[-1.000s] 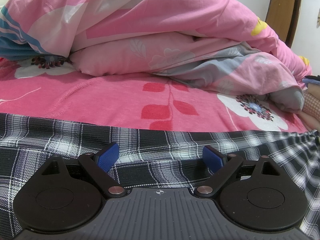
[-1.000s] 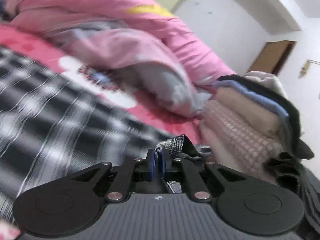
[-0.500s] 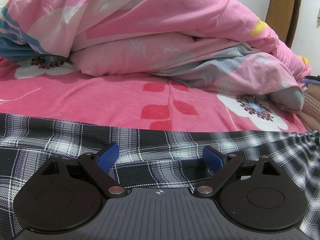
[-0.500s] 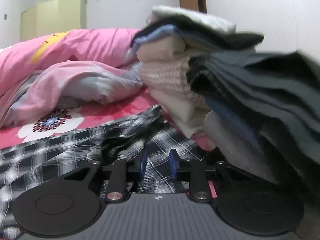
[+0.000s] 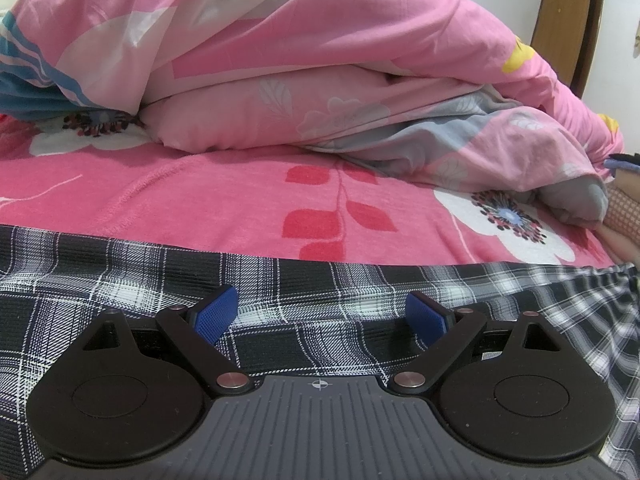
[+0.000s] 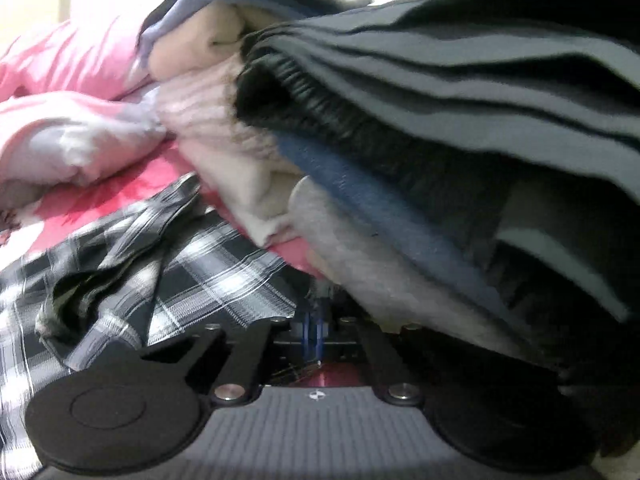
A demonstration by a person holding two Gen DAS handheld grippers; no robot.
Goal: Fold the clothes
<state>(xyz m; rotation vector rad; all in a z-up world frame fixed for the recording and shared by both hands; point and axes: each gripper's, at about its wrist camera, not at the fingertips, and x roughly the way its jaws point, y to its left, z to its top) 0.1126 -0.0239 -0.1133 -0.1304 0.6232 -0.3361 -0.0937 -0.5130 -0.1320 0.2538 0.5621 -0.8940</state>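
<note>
Left wrist view: the left gripper [image 5: 320,316] is wide open, with nothing between its blue pads [image 5: 216,312]. It sits low over the plaid shirt [image 5: 304,284], which lies flat on the pink sheet [image 5: 240,192]. A big pink quilt [image 5: 320,72] is piled behind.

Right wrist view: the right gripper [image 6: 313,334] is squeezed tight. It is blurry here, so I cannot tell if any cloth is caught in it. The shirt [image 6: 192,256] is bunched up on the left. A stack of clothes [image 6: 420,128] looms just above the gripper.
</note>
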